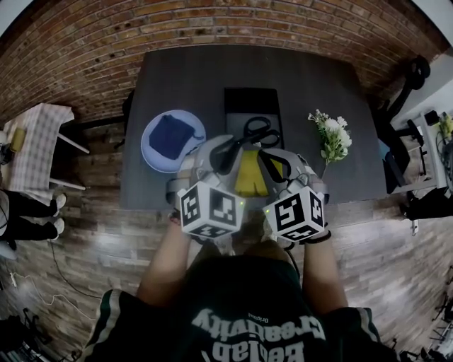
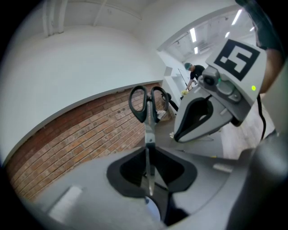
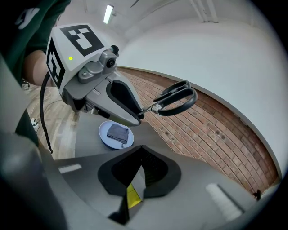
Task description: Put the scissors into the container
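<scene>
- Grey-bodied left gripper (image 1: 225, 157), low centre of the head view, has its jaws closed on the blades of the scissors (image 1: 249, 134). The black handle loops project ahead of the jaws, clear of any surface.
- Right gripper (image 1: 273, 165), just beside it at lower centre-right, has its jaws drawn together with nothing between them. It takes no part in the hold.
- Yellow item (image 1: 251, 180) lies on the near table edge between the two grippers. What it is cannot be told.
- Round pale plate (image 1: 151, 154), left of centre, carries a folded dark blue cloth (image 1: 172, 133).
- Dark rectangular container (image 1: 241, 99) sits at mid-table, centre of the frame, beyond the grippers. The handle loops overlap its near edge in the picture, but the scissors are held aloft and not inside it.
- Sprig of white flowers (image 1: 331, 138) lies right of the container on the dark table (image 1: 311, 78).
- Brick wall (image 1: 212, 21) closes the upper frame.
- Assessment: pick-up is complete. Carrying forward, lowering into the container and release remain, by my judgement.
</scene>
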The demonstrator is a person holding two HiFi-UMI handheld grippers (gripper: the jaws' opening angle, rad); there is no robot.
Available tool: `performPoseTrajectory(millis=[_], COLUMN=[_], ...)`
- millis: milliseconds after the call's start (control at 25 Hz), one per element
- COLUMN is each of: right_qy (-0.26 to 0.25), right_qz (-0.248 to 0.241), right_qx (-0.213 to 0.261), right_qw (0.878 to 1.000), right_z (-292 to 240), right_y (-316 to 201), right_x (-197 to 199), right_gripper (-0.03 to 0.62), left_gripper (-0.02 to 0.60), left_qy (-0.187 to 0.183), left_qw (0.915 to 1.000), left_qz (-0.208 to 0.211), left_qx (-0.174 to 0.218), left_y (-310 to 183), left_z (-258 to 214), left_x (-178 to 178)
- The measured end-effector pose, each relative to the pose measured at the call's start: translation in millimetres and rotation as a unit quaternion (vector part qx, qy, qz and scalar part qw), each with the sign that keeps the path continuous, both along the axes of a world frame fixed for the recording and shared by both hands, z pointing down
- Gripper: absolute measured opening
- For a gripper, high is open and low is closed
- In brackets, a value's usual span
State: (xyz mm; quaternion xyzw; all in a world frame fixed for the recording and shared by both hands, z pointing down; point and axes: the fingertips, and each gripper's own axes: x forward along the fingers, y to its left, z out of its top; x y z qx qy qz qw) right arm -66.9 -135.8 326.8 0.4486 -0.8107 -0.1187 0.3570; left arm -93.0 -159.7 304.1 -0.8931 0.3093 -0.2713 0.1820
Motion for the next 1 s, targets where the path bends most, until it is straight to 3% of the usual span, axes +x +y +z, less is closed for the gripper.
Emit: performPoseTrajectory(millis=[1000], right_qy=[-0.024], right_qz=[-0.074], right_qx=[0.011], right_qw=[0.997], right_z=[-12], right_y=[-57], right_x=[64], right_gripper=[0.006], left_gripper=[0.063], left_qy=[-0.010], left_qw=[0.9941], left_qz=[-0.108], left_qx=[-0.003], left_y=[-49], left_z=[-2], left_x=[39])
